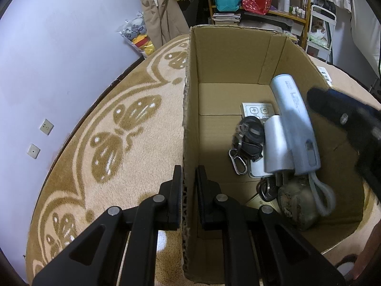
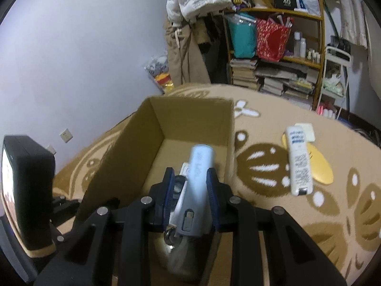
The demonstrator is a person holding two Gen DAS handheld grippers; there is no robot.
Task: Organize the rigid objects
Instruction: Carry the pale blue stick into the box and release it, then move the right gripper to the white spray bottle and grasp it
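Cardboard, the brown open-topped box (image 1: 226,71) has its near wall pinched by the left hand-held gripper (image 1: 188,190), while the right hand-held gripper (image 2: 189,190) clasps a silver-blue folding cylindrical gadget (image 2: 198,178) over its interior, likely mid-placement, needing lowering and release, with a white remote (image 2: 297,162) waiting at two o'clock.

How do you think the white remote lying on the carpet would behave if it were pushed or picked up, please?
The white remote looks stiff and probably light: slim plastic. Lying flat on the plush carpet, it would likely drag rather than roll. Its smooth casing might slip between fingers.
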